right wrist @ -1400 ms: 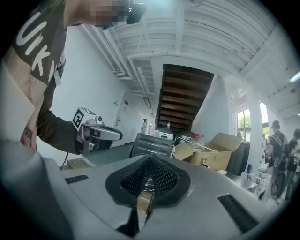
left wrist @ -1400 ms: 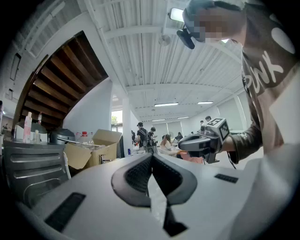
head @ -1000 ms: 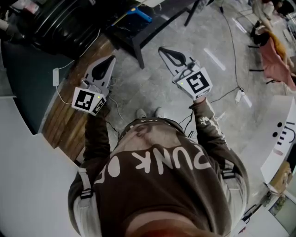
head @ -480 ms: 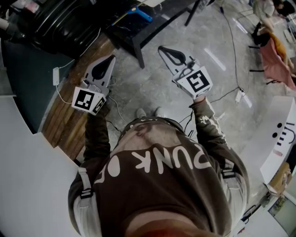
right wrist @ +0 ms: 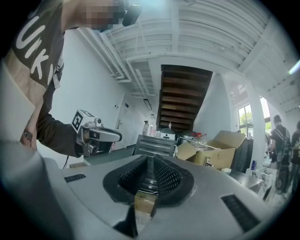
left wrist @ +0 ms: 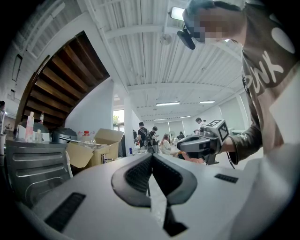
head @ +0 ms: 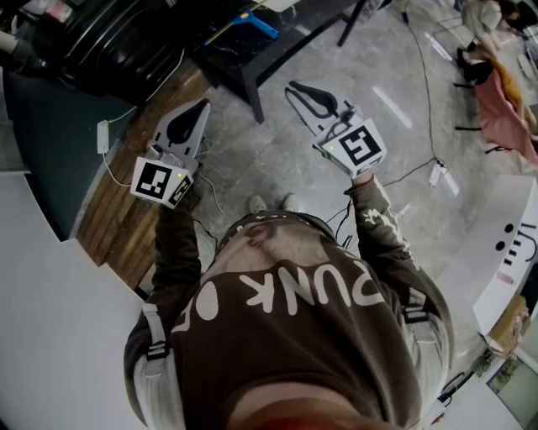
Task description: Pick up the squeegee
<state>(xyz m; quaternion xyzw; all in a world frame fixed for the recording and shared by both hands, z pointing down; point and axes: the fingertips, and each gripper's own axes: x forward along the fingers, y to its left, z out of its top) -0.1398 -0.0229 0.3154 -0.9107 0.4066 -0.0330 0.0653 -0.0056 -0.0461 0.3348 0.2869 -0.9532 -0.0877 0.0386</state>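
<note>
A: Two grippers, both empty. On the left gripper the jaws meet at the tips, nothing in them. On the right gripper the jaws are opening, only a thin slit, nothing between them.
B: Around the jaws?
A: Both point level, side by side, well apart, out in front of the person. Under the tips just bare floor. A cable trails behind the right one.
B: Squeegee?
A: Can't name it for sure. Beyond both sets of tips stands a dark table, and on it lies a blue-handled thing. Probably the squeegee, but too small to tell. Well apart from either gripper.
B: Gripper views help?
A: No. Straight ahead of the jaws there: a cardboard box and stairs, far off. No squeegee in line.
B: Progress?
A: Nothing done, I'd judge. No reach, no contact, no grip. All left: bring a gripper to the table, spread the jaws enough, close on the handle, lift. Right one opening hints it's the picking hand, a guess only.
</note>
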